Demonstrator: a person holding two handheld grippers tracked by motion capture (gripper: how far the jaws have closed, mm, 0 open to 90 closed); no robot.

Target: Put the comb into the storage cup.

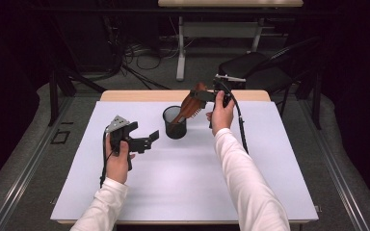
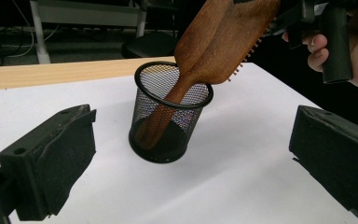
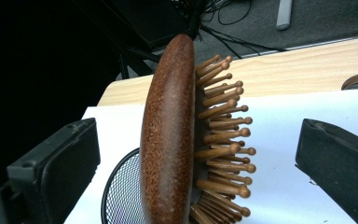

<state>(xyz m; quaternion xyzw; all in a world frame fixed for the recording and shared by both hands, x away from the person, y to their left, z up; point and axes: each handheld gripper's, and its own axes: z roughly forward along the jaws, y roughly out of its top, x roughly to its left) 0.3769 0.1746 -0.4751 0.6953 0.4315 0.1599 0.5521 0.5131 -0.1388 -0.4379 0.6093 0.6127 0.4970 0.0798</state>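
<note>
right claw (image 3: 196,154) wide open | hairbrush (image 3: 168,140) between, untouched | handle in cup (image 2: 170,112)

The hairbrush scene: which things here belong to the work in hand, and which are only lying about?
Belonging to the work:
- wooden hairbrush, handle down in the cup
- black mesh cup
- right gripper, jaws open around the brush head

Only lying about:
- left gripper, open, idle
- black chair behind the table

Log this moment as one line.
hairbrush: handle-down in mesh cup | right tongs: open around brush head, not gripping | left tongs: open, empty
</note>
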